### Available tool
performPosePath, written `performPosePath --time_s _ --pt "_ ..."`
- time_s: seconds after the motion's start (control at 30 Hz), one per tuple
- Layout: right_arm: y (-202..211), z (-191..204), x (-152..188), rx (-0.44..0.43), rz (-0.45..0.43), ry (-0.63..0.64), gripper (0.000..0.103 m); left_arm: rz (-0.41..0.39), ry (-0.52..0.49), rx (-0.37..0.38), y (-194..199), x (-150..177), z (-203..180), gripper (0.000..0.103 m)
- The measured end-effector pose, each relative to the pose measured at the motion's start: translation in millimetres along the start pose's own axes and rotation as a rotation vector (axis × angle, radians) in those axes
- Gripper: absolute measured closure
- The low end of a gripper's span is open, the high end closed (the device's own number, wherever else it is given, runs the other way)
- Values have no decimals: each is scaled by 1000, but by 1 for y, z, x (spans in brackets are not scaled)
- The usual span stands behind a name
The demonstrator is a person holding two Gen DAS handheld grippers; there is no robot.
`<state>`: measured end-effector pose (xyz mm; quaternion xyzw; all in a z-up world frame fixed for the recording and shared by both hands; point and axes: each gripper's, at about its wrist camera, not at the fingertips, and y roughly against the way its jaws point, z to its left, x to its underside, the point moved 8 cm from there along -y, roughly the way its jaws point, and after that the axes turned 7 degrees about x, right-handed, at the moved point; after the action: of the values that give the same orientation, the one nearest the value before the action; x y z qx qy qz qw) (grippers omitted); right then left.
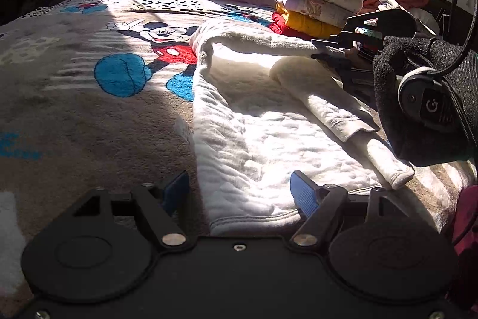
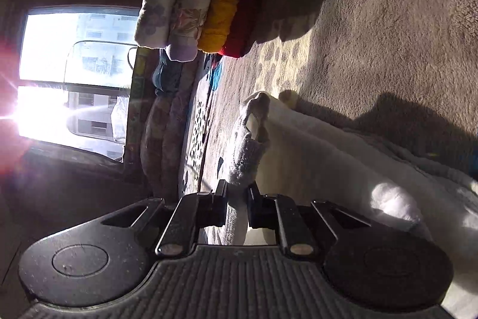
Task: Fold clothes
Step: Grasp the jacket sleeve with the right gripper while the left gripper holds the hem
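The left gripper (image 1: 239, 193) stands wide open at the bottom centre of the left wrist view, its blue pads (image 1: 303, 195) apart on either side of the hem of a white quilted sweatshirt (image 1: 263, 139). The right-hand pad lies on or just over the fabric; the left-hand one sits over the bare blanket. Whether either presses the cloth cannot be told.

The right gripper (image 2: 237, 199) is narrowed onto a bunched fold of the same sweatshirt (image 2: 313, 157), with the cloth pinched between its black fingers at the lower centre of the right wrist view. In the left wrist view that gripper (image 1: 321, 48) shows at the right edge, held by a hand in a dark knit glove (image 1: 418, 97), lifting the sweatshirt's upper edge off the bed.

The sweatshirt lies spread across the centre and right of the left wrist view on a Mickey Mouse blanket (image 1: 89, 85) that covers the bed. One sleeve (image 1: 352, 121) is laid diagonally over the body, its cuff near the lower right hem.

A stack of folded clothes (image 1: 313, 8), white, yellow and red, sits in the upper right, just behind the lifted edge. The left half of the frame is open blanket.
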<state>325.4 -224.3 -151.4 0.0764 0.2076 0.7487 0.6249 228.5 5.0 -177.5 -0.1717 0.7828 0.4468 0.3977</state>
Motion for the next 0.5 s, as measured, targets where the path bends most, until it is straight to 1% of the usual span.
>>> performPosePath --time_s 0.13,0.17,0.2,0.23,0.27,0.3,0.37,0.4,0.5 --pt "2 36 -21 -33 -16 121 89 1 -25 -11 4 3 -3 29" --pt "2 45 -26 -39 -18 156 89 -1 -27 -12 5 3 -4 29" --pt "1 52 -31 -41 -18 190 89 -4 -28 -13 7 3 -5 33" --pt "0 59 -34 -41 -18 229 89 -12 -29 -12 8 2 -6 37" --pt "-2 66 -37 -39 -17 268 90 -19 -31 -13 8 1 -7 52" --pt "-2 68 -40 -37 -20 287 90 -24 -45 -24 9 1 -9 70" --pt "-3 72 -44 -33 -25 321 90 -39 -91 -52 9 -1 -15 76" --pt "-3 74 -47 -30 -28 338 90 -49 -131 -76 9 -3 -20 82" --pt "-5 80 -54 -24 -37 388 91 -55 -325 -170 4 -1 -41 87"
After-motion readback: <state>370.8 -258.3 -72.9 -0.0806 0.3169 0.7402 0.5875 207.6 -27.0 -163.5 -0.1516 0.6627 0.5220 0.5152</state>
